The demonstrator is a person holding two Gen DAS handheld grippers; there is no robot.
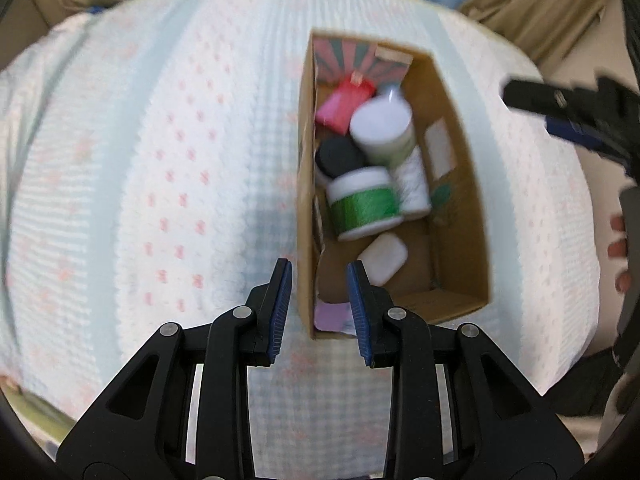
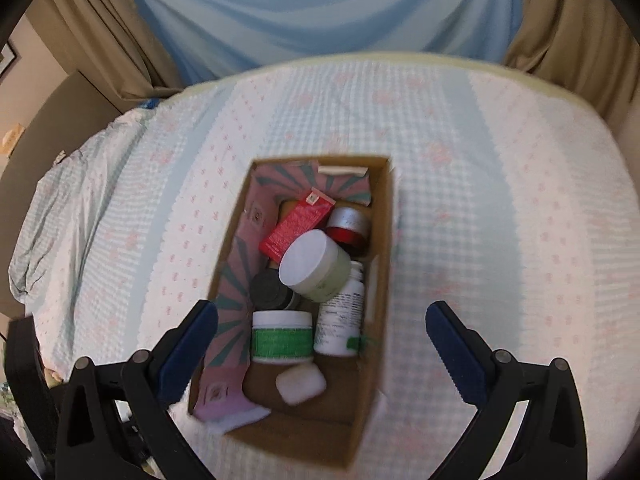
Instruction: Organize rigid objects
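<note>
An open cardboard box (image 1: pixel 468 216) (image 2: pixel 382 264) lies on the bed. Inside are a green-labelled white jar (image 1: pixel 362 204) (image 2: pixel 282 336), a white-lidded pale green jar (image 1: pixel 384 124) (image 2: pixel 314 266), a white bottle (image 1: pixel 412 182) (image 2: pixel 342 316), a black-lidded jar (image 1: pixel 338 156) (image 2: pixel 270 288), a red carton (image 1: pixel 344 104) (image 2: pixel 296 224), a silver-lidded red jar (image 2: pixel 348 226) and a small white bar (image 1: pixel 384 258) (image 2: pixel 300 382). My left gripper (image 1: pixel 320 280) is open and empty over the box's near left wall. My right gripper (image 2: pixel 322 320) is wide open and empty above the box; it also shows in the left wrist view (image 1: pixel 560 112).
The bed has a white quilted cover with pink dots and pale blue stripes (image 1: pixel 160 184) (image 2: pixel 500 208). Blue fabric (image 2: pixel 320 12) and tan curtains (image 2: pixel 568 24) hang behind it. A hand with painted nails (image 1: pixel 618 248) is at the right.
</note>
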